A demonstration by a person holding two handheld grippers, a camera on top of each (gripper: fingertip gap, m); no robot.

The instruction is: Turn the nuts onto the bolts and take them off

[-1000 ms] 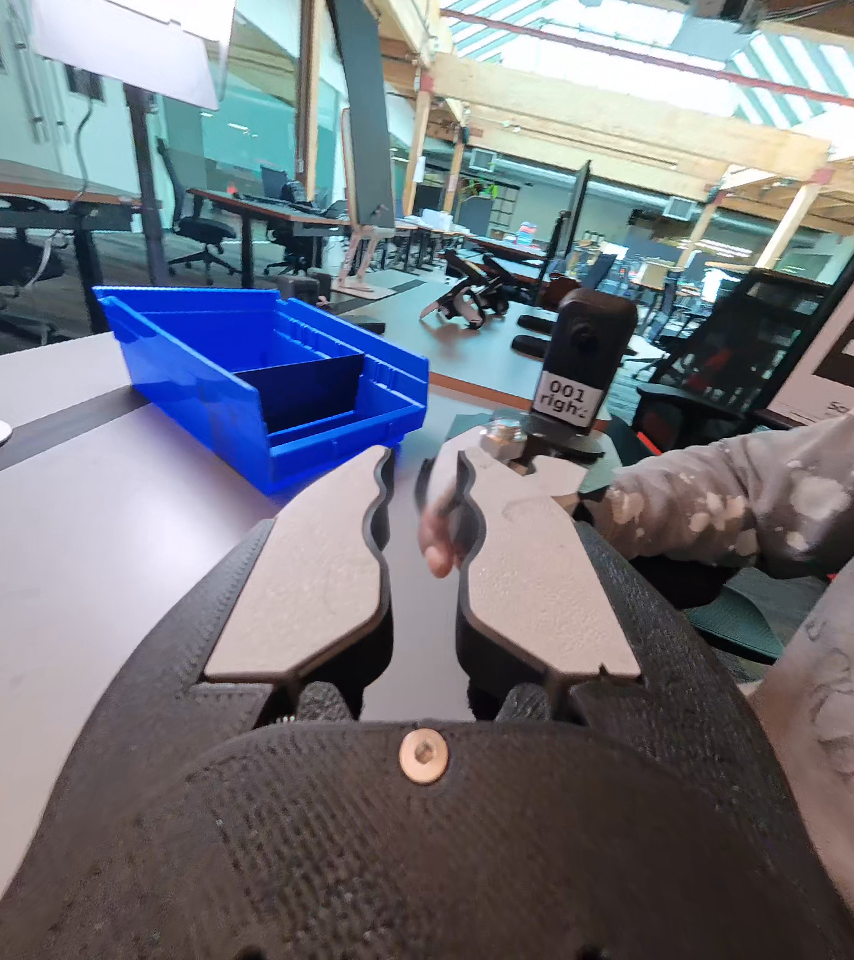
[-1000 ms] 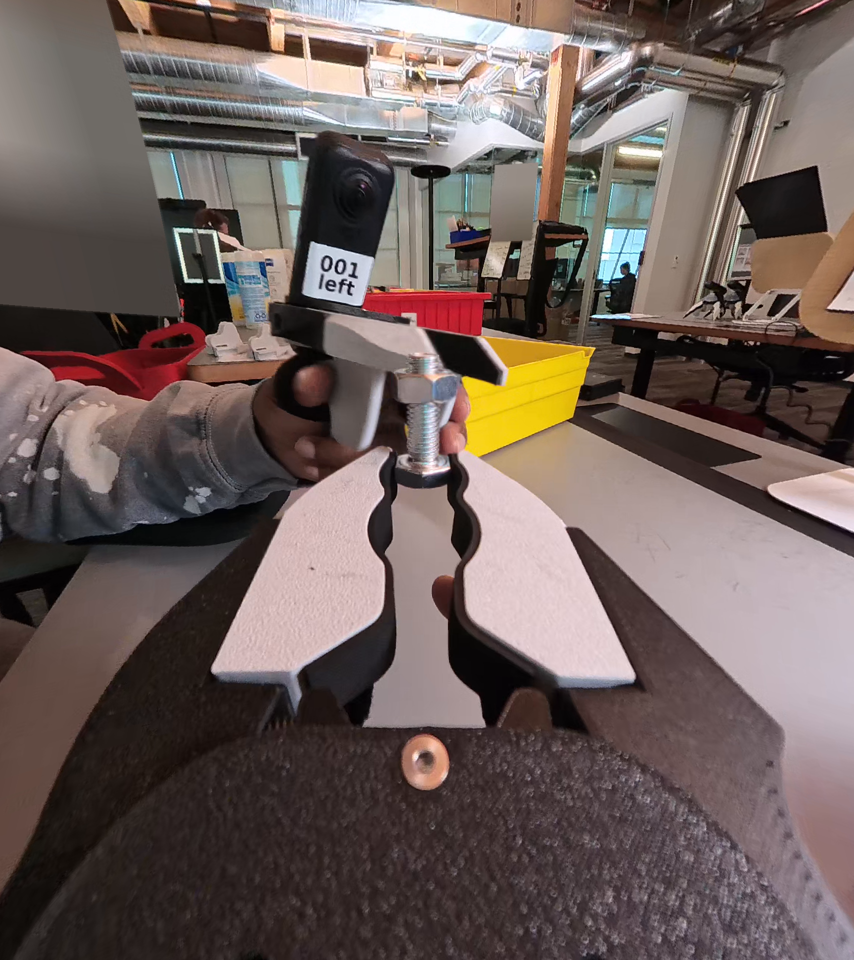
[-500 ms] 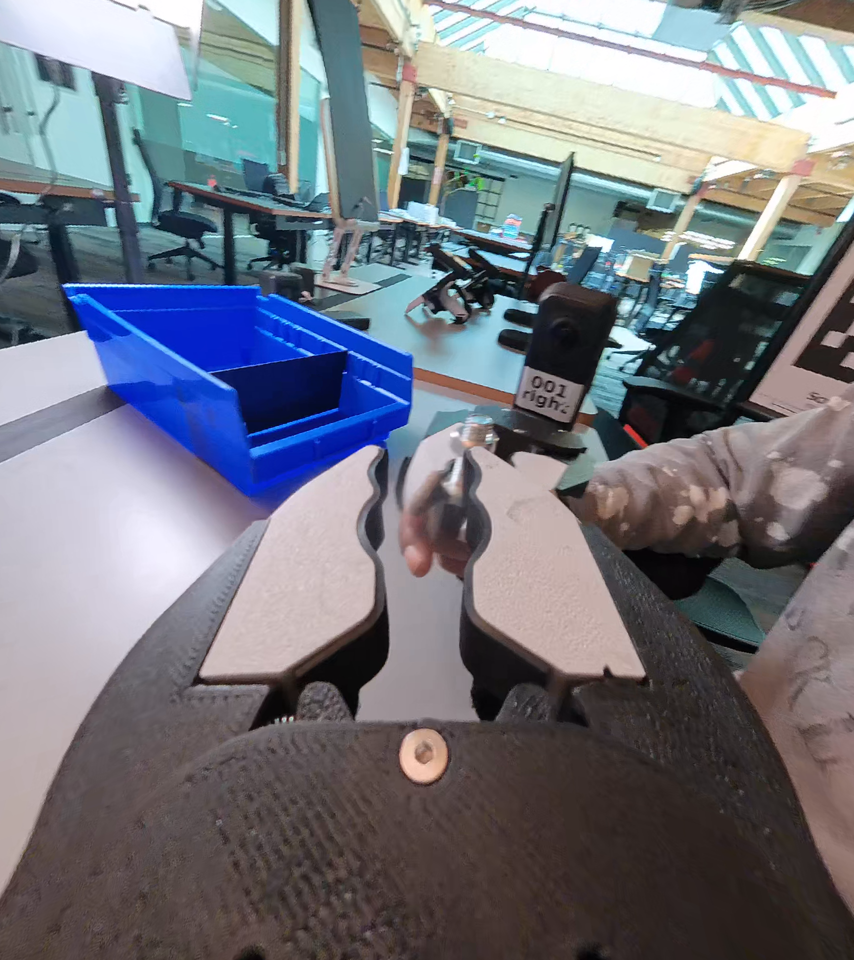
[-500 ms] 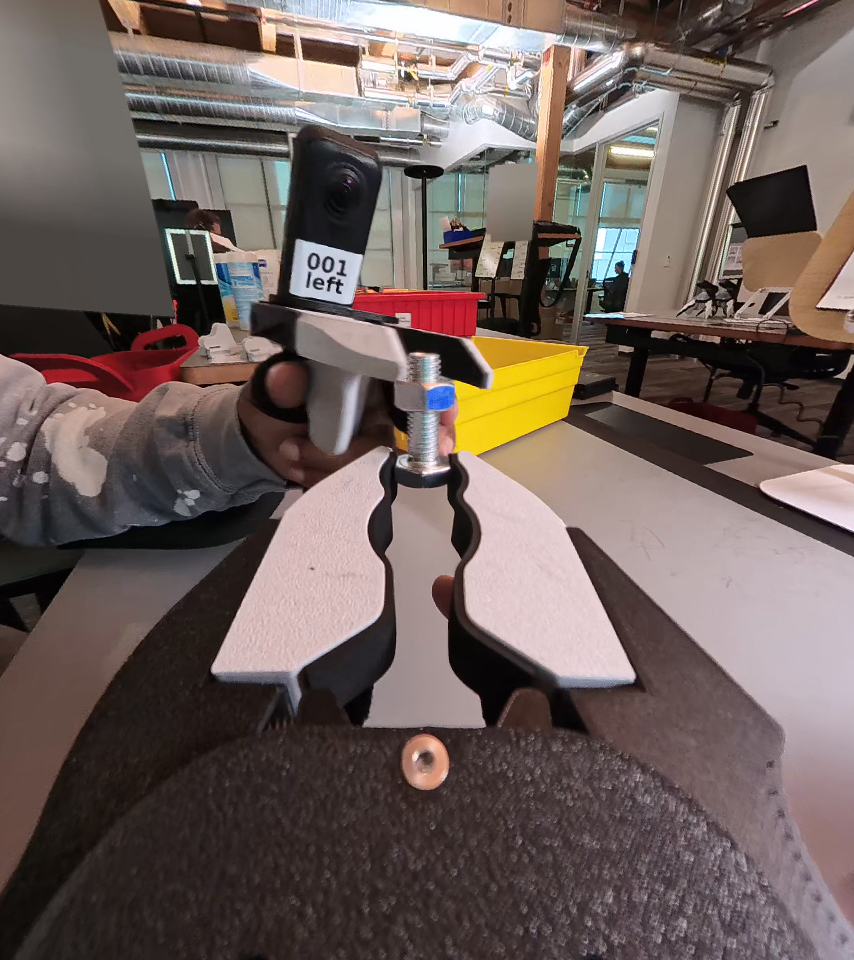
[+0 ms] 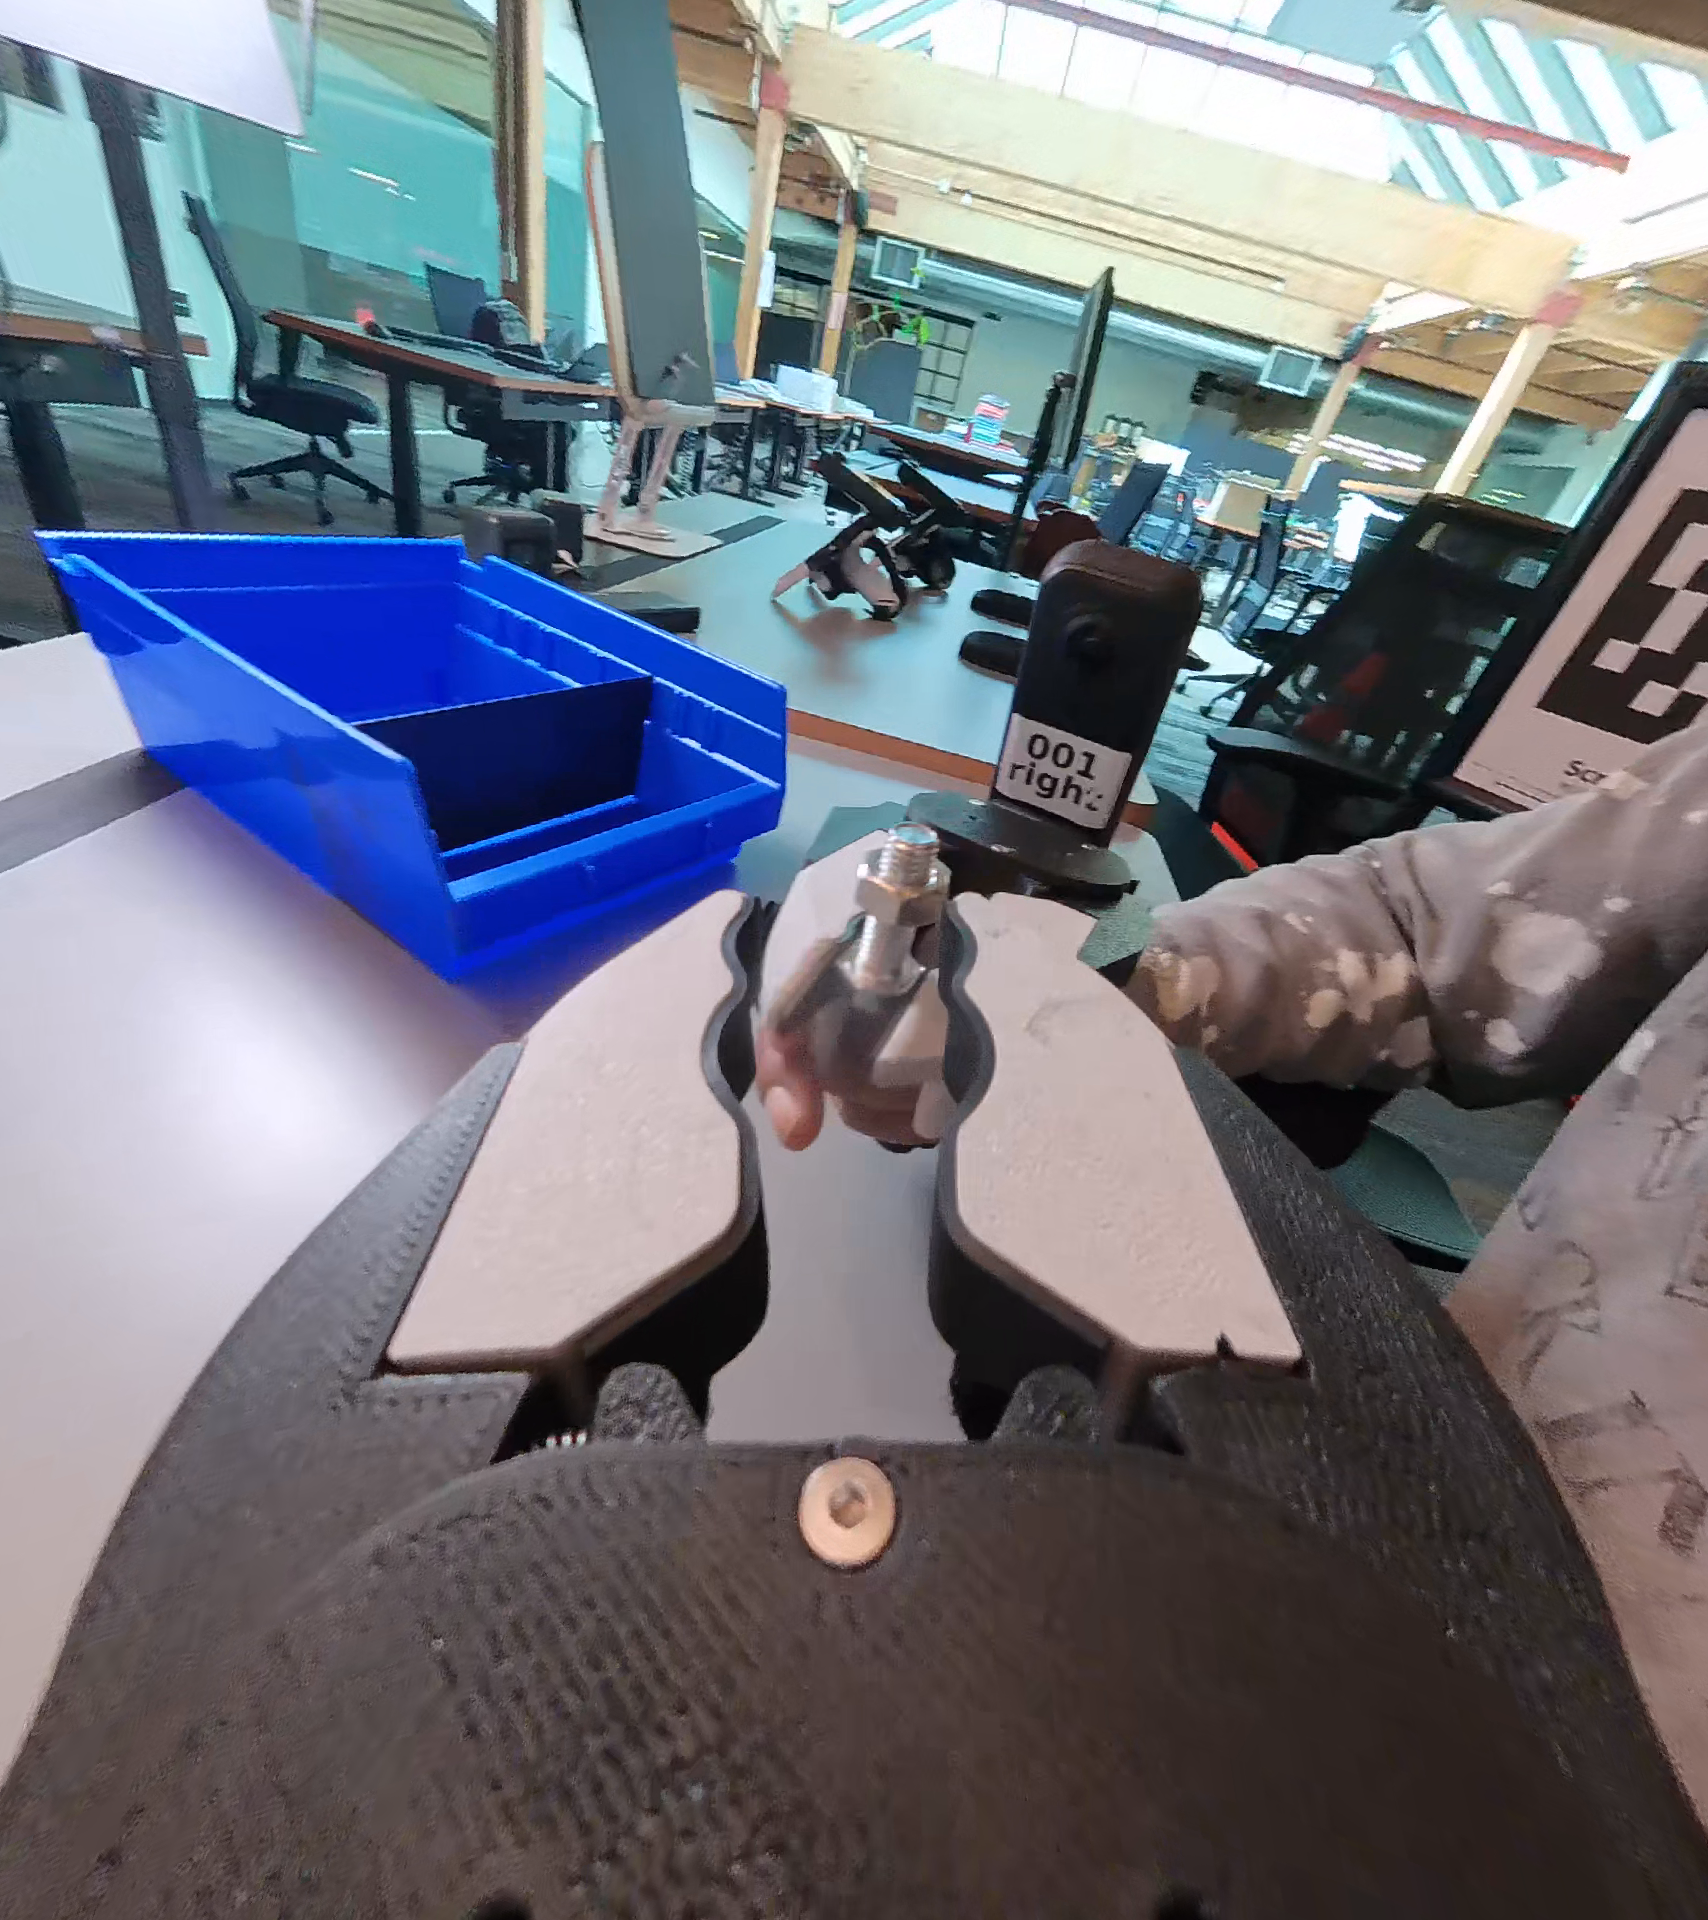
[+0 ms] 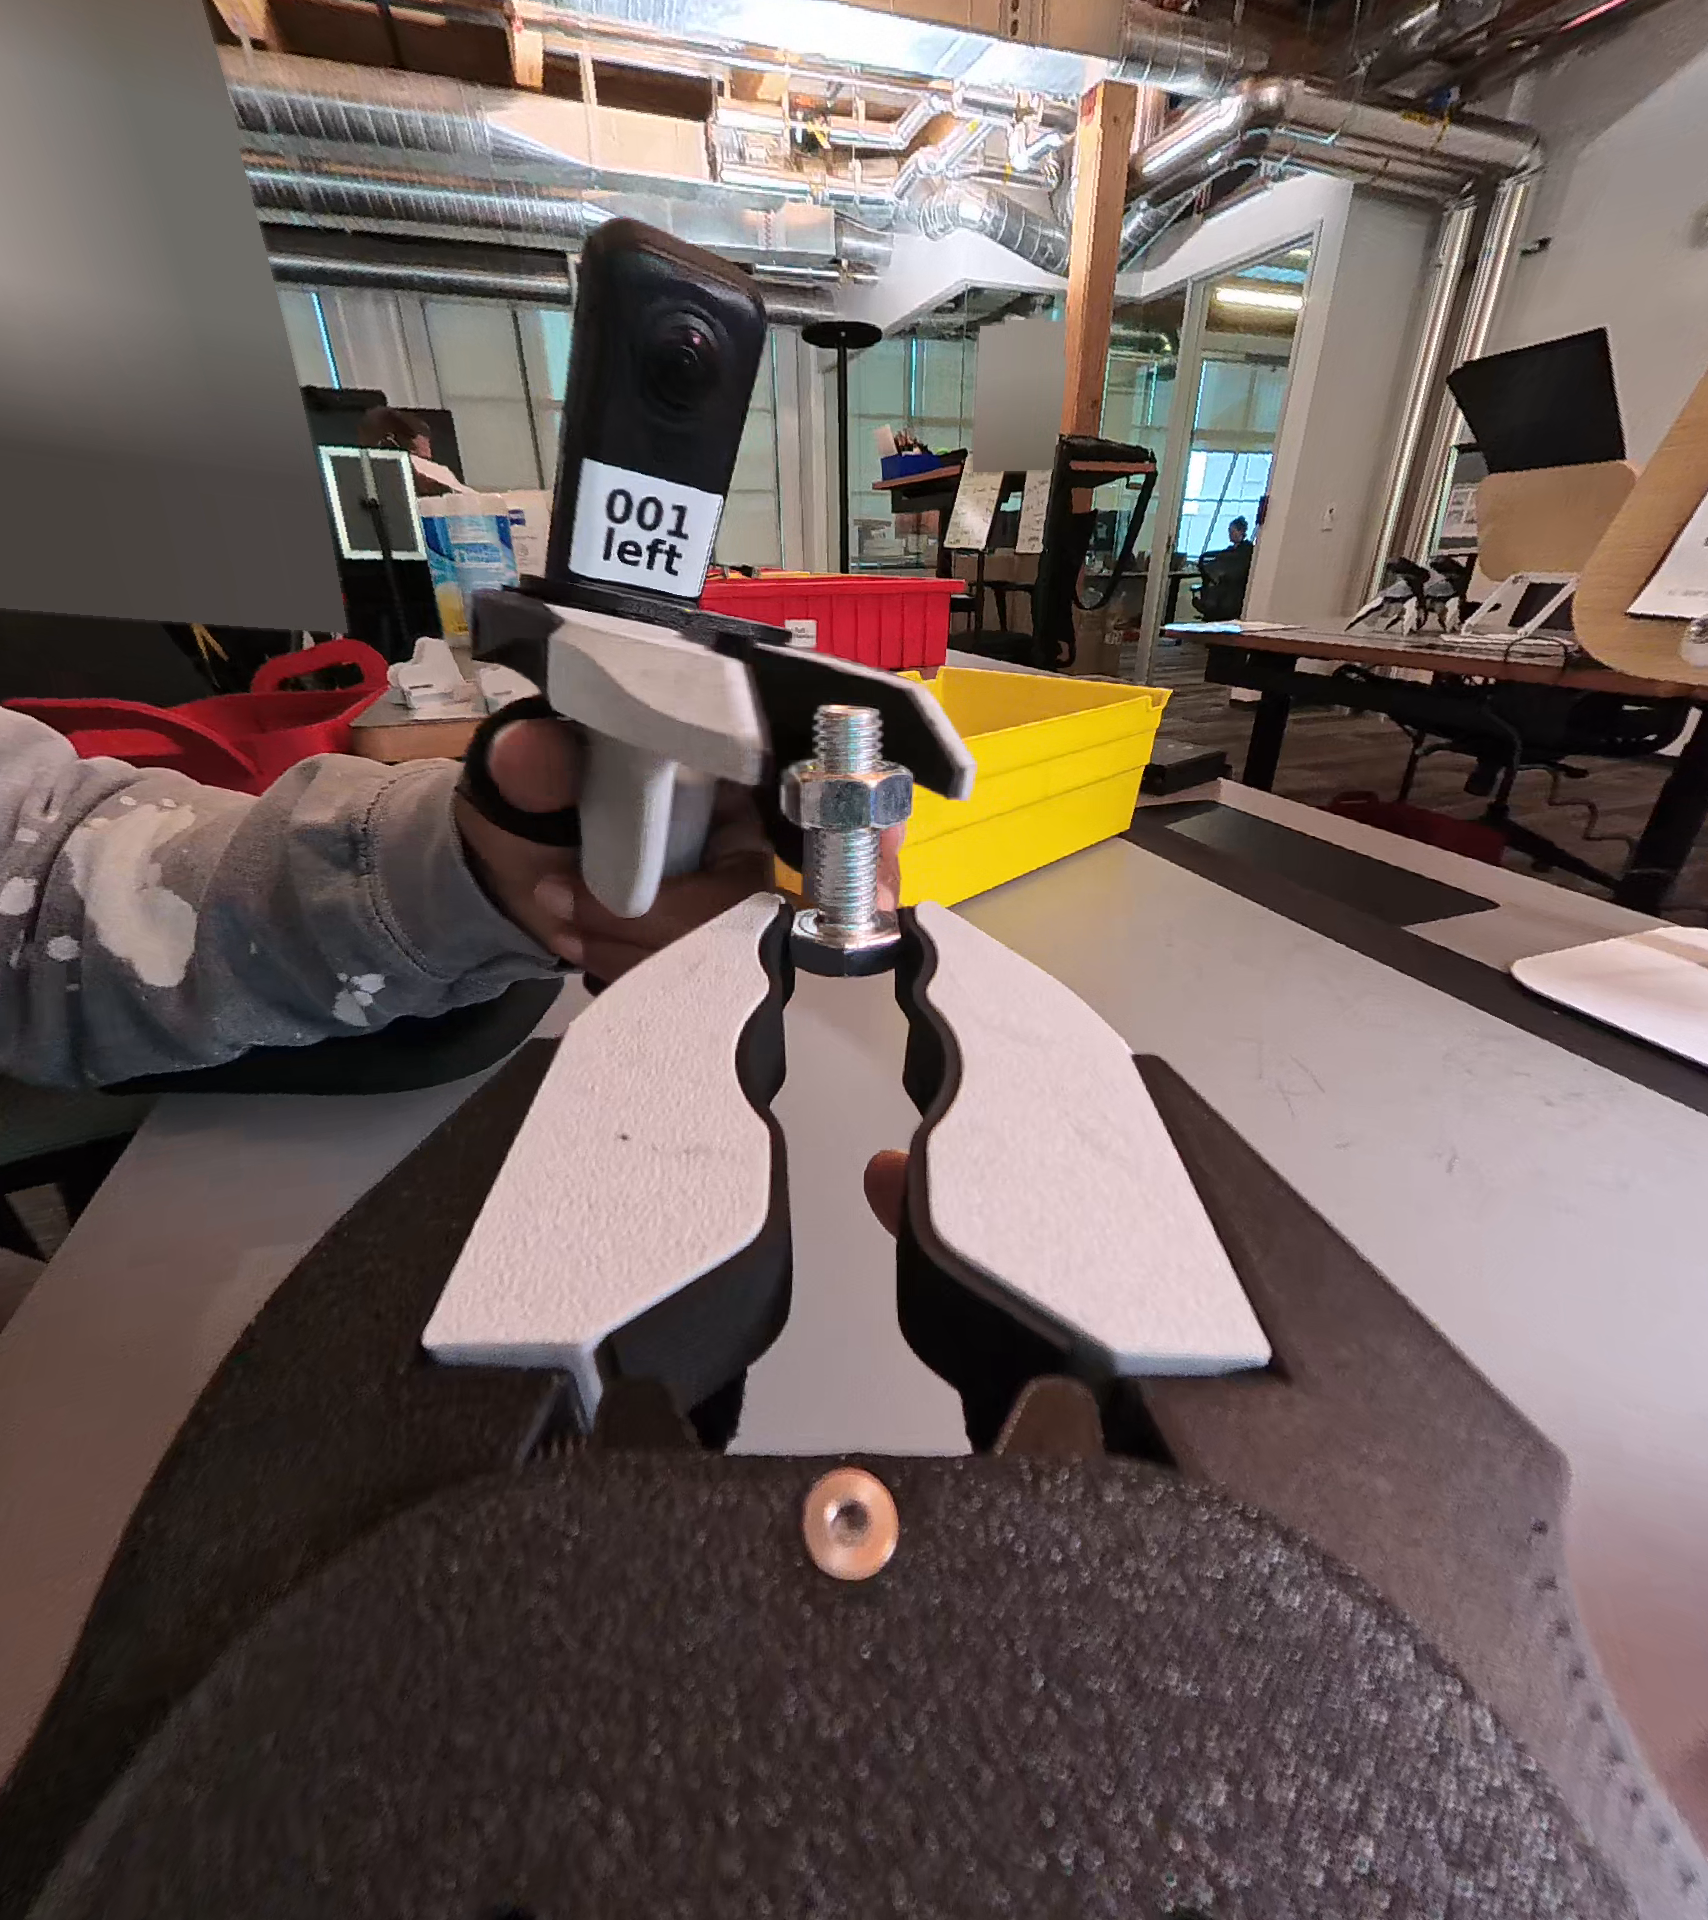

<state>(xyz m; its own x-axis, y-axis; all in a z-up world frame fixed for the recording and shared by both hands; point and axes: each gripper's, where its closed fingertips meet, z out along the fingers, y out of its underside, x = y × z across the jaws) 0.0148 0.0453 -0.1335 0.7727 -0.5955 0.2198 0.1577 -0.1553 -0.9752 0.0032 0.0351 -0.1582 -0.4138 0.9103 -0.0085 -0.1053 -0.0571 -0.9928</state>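
My right gripper (image 6: 845,925) is shut on the head of a silver bolt (image 6: 845,873) and holds it upright above the grey table (image 6: 1349,1091). A silver nut (image 6: 845,802) sits on the thread near the top, with a few turns of thread above it. My left gripper (image 5: 845,914) faces the bolt (image 5: 881,951). Its jaws stand a little wider than the nut (image 5: 900,896), which is close to the right finger. In the right wrist view the left gripper (image 6: 725,717) sits just behind and slightly above the nut.
A blue bin (image 5: 310,727) stands on the table to the left. A yellow bin (image 6: 1037,769) and a red bin (image 6: 829,623) stand behind the bolt. A white stand base (image 6: 1660,987) is at the right. The person's sleeved arms hold both grippers. Less than 4 cm separates the two grippers' tips.
The nut has gone a little lower on the bolt and more thread shows above it. The left gripper's jaws have widened slightly and it has tilted up.
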